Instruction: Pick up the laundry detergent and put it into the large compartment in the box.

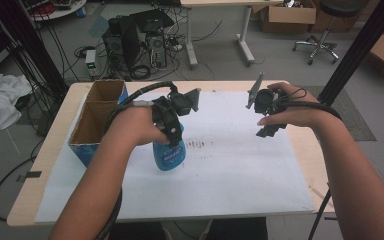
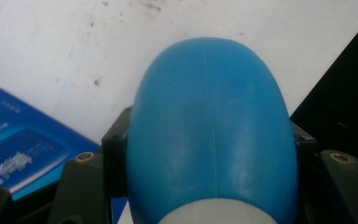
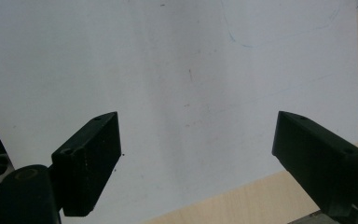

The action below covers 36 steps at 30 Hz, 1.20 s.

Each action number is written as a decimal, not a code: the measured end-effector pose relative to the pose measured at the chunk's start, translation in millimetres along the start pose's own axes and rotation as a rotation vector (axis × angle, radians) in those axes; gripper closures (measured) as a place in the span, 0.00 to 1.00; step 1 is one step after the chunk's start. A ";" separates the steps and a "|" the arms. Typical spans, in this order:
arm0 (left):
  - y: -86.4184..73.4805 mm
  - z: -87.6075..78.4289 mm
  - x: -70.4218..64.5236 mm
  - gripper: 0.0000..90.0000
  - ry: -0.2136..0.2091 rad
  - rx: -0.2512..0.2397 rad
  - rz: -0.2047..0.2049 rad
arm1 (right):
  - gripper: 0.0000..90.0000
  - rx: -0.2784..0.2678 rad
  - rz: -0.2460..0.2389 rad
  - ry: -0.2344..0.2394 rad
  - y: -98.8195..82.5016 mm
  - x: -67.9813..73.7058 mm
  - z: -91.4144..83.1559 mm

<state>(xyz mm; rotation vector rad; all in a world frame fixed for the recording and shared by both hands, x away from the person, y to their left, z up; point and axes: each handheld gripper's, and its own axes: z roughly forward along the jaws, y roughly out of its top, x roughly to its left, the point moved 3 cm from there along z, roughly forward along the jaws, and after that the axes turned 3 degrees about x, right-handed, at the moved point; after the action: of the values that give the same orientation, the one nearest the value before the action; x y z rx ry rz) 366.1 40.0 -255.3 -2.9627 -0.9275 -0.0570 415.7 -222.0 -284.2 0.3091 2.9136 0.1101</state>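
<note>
A blue plastic bottle (image 1: 170,154) with a label hangs a little above the white sheet (image 1: 230,165), left of centre in the high view. My left gripper (image 1: 172,135) points down and is shut on its upper part. In the left gripper view the bottle's rounded blue body (image 2: 212,135) sits between both jaws, with a white part at the bottom edge. My right gripper (image 1: 267,131) hovers over the sheet's right side, open. In the right gripper view its black fingers (image 3: 91,158) stand wide apart with nothing between them above the white sheet (image 3: 177,84).
An open cardboard box (image 1: 96,117) with blue sides stands at the table's left edge, close to the left hand; its blue side (image 2: 18,149) shows beside the bottle. Bare wooden table (image 1: 320,165) runs along the sheet's right. Computers and cables lie on the floor beyond.
</note>
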 end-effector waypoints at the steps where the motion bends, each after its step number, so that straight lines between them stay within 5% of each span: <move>1: -1.6 -3.8 2.9 0.43 -0.009 -0.003 -0.023 | 0.17 0.004 -0.001 0.000 0.9 0.4 -0.1; 6: -10.6 -20.5 16.2 0.43 -0.035 -0.038 -0.116 | 0.17 0.007 -0.007 -0.002 4.9 1.0 -1.3; 13: -18.5 -43.2 29.1 0.43 -0.050 -0.021 -0.178 | 0.17 0.015 -0.007 -0.002 6.3 1.2 -1.6; 19: -28.7 -64.6 38.3 0.43 -0.046 -0.009 -0.216 | 0.17 0.012 -0.007 0.002 4.5 1.8 -1.2; 36: -62.6 -124.8 85.5 0.43 -0.009 -0.041 -0.437 | 0.17 0.019 -0.014 0.005 4.8 -1.4 3.0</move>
<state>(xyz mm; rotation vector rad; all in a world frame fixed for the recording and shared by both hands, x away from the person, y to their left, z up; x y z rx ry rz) 397.6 134.3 -125.3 -2.7351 -1.5708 -0.0743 418.6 -217.5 -286.5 0.2920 2.9223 0.0816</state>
